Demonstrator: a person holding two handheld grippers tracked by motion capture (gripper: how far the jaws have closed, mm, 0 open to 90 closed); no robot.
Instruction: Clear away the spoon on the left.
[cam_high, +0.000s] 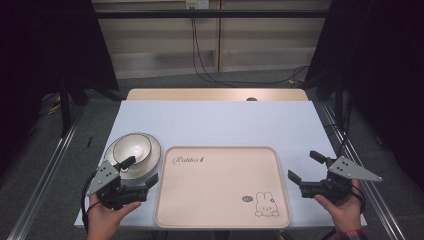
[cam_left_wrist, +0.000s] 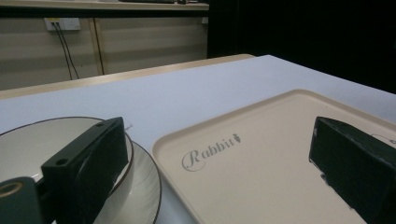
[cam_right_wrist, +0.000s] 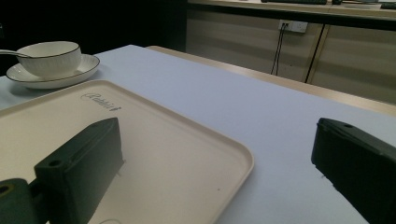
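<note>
pale table (cam_high: 215, 120), beige tray (cam_high: 220, 185) central, bowl (cam_high: 132, 148) on saucer (cam_high: 150, 162) beside left gripper (cam_high: 142, 172) — both grippers spread, right gripper (cam_high: 303, 167) empty

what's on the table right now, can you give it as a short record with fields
surface: pale table
tray: beige tray at the near middle, printed with "Rabbit" and a rabbit drawing, nothing on it
dishes: white bowl sits on a white plate, just left of the tray
left gripper: open, jaws over the near edge of the plate, holding nothing
right gripper: open, beside the tray's right edge, holding nothing
spoon: a handle may lean in the bowl, too small to be sure
</note>
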